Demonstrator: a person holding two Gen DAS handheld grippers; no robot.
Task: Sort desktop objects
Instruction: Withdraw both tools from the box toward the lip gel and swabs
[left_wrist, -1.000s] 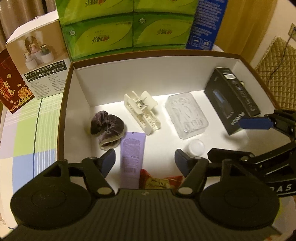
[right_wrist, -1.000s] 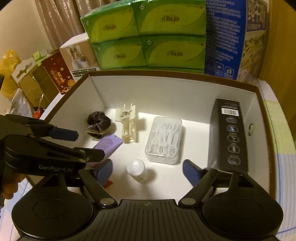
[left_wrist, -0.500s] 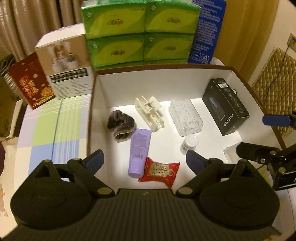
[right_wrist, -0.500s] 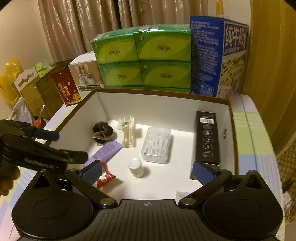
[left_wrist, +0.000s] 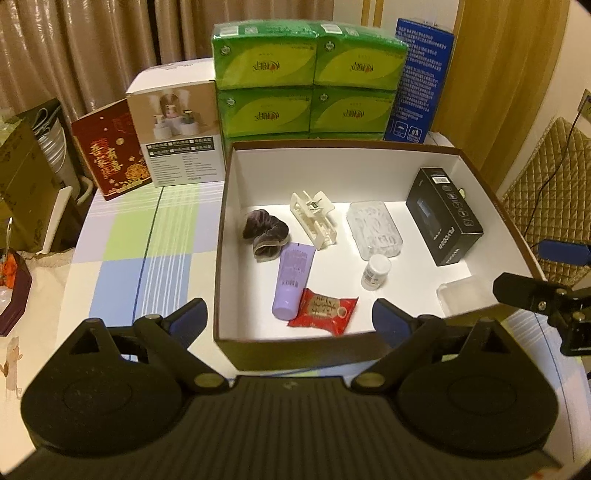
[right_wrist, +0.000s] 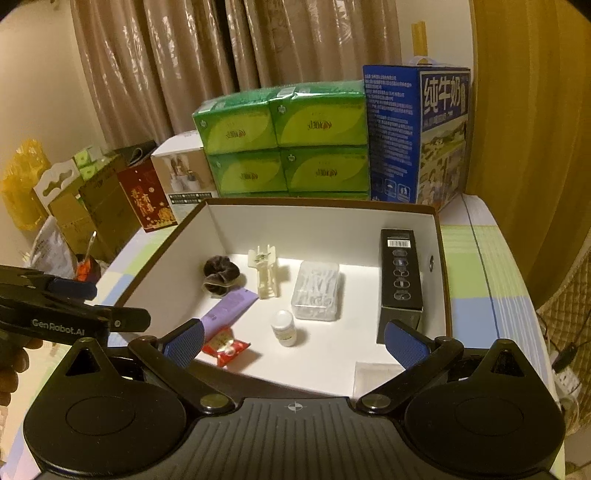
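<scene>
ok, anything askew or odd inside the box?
Nothing spilled or damaged. The black carton leans on the right wall of the box rather than lying flat, and the purple tube lies at a slant, touching the red snack packet.

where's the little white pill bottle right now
The white bottle stands inside the open box, near its front middle, just in front of the clear plastic case and right of the red snack packet.

The box sits on the table; inside, the scrunchie lies at the left, the clip beside it, the clear case further right, the carton rightmost; the tube, snack packet and bottle lie nearer; tissue packs stand behind the box
</scene>
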